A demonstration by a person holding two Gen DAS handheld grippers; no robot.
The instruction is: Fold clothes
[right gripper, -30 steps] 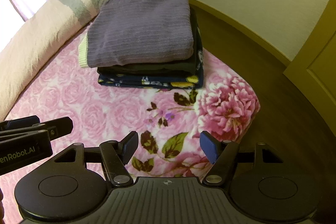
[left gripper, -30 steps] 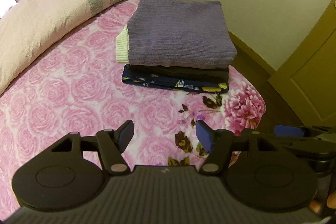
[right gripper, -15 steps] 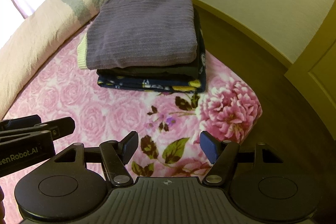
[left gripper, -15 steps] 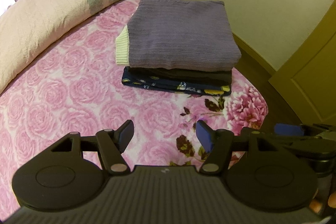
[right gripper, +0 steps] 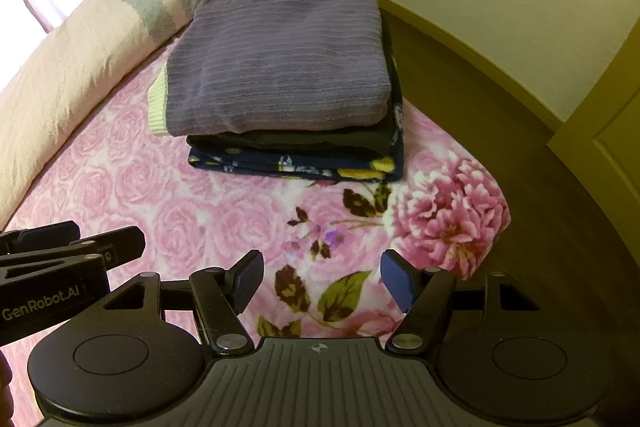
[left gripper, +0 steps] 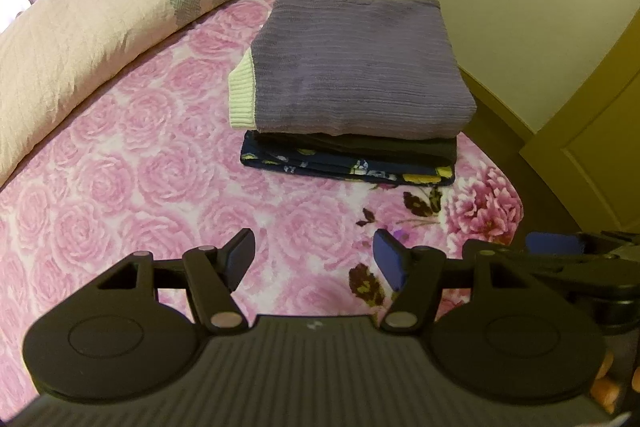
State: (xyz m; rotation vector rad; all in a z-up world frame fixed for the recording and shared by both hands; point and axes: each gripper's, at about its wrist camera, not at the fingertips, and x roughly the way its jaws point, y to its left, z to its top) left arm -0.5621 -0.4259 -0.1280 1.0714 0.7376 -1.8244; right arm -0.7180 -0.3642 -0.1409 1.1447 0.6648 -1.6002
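Stack of folded clothes sits in the upper middle of both views, on the pink rose blanket (left gripper: 120, 179). Top layer: purple ribbed sweater (left gripper: 356, 59) with a pale green cuff (left gripper: 242, 95) poking out at its left edge. Under it a dark garment (left gripper: 400, 147), then a navy floral piece (left gripper: 344, 169) at the bottom.

Left gripper (left gripper: 314, 259) at lower centre of its frame, jaws wide, nothing between them. Right gripper (right gripper: 320, 277) the same — jaws wide and empty, hovering over the blanket's big flower print. Both well short of the stack, not touching it.

Striped pillow (left gripper: 100, 27) lies along the upper left. Wall and a door (left gripper: 592, 155) at the right edge.

Judgement: folding looks done or nearly so; no loose garment visible in either view.

Risks from here:
- The stack sits near the blanket's right edge, with dark floor (right gripper: 500, 99) just beyond. A nudge from that direction-side approach could slide the sweater off.
- Layers are not flush — the cuff overhangs. Lifting by the top layer alone would likely undo the fold.
- Soft plush beneath; pressing down could tilt the pile.
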